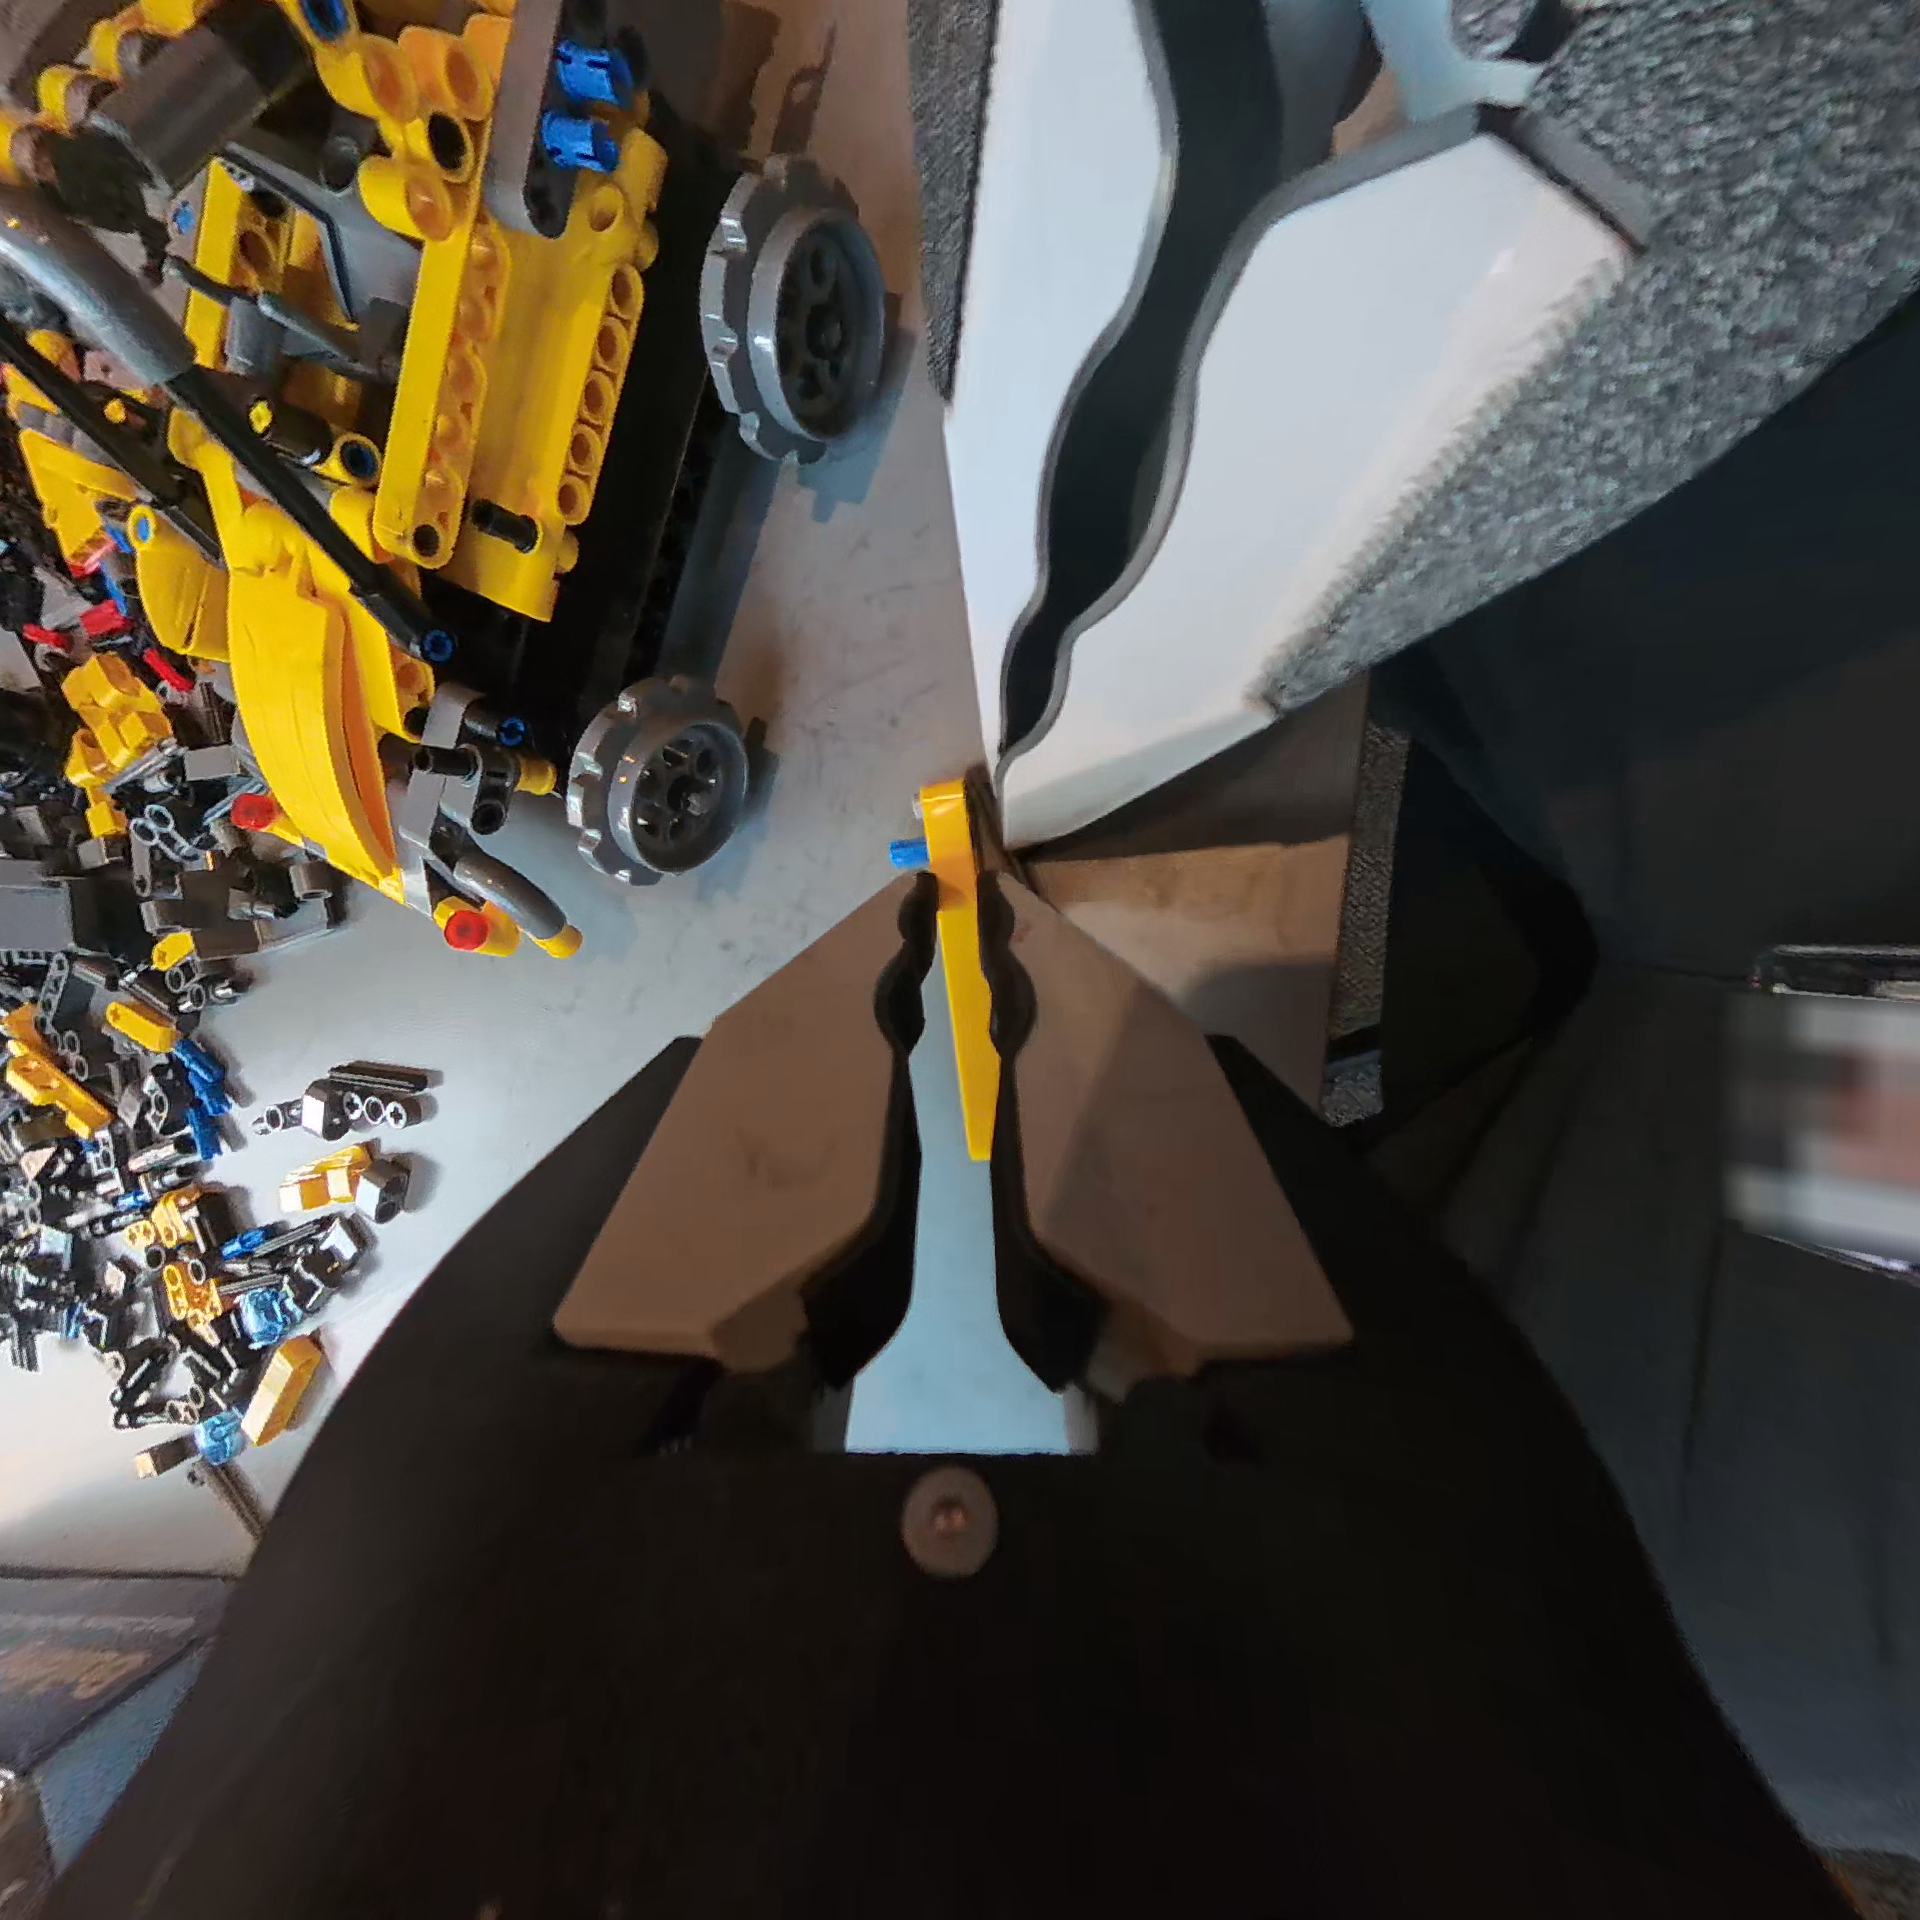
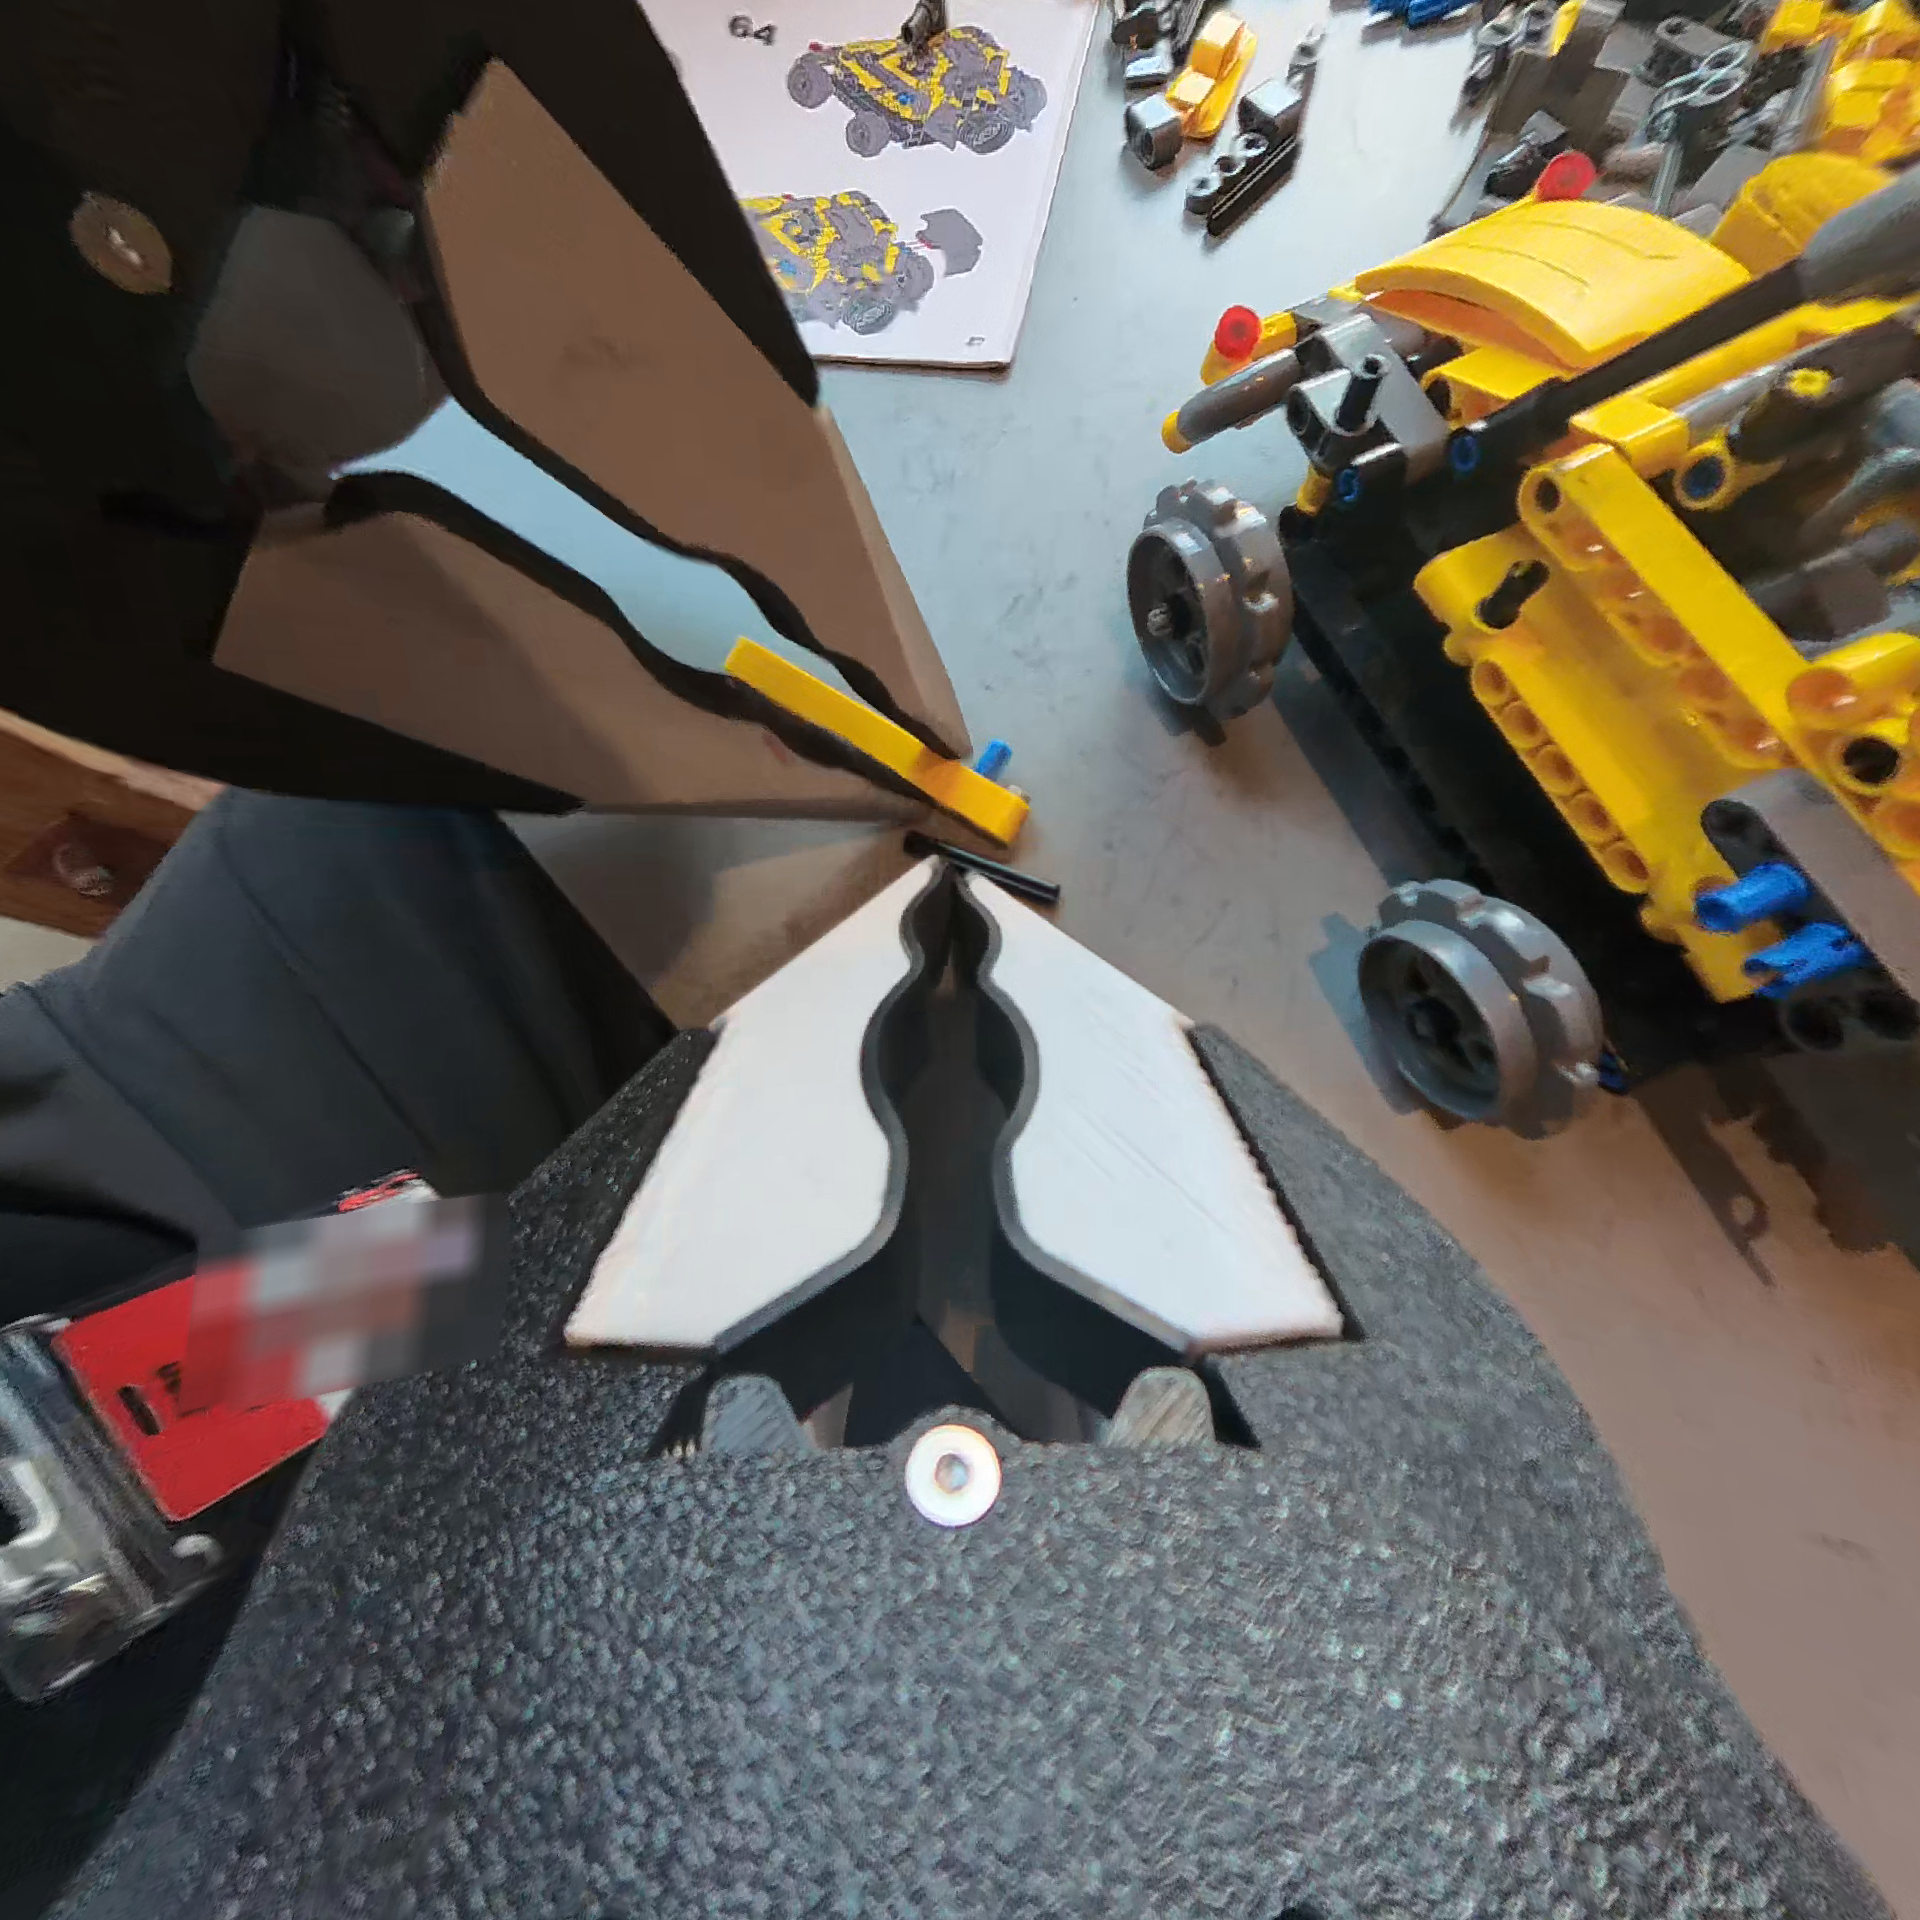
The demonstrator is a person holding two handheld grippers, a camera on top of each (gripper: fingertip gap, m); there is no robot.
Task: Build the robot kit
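Left gripper [image 1: 961,883] pinching yellow beam [image 1: 961,966]; blue pin [image 1: 906,854] fitted. Right gripper [image 2: 951,878] clamping black axle [image 2: 987,878], tip at beam's 6 o'clock, not visibly inserted. Toy vehicle [image 2: 1621,582] at 2 o'clock.

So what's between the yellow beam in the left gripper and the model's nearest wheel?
Bare table, seen in both views. Only the blue pin on the yellow beam points that way; the wheel stands apart from the left gripper.

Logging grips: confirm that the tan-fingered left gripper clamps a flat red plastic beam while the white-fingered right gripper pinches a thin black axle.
Wrong colour: the left gripper clamps a flat yellow plastic beam, as the left wrist view shows. The right gripper does pinch the thin black axle.
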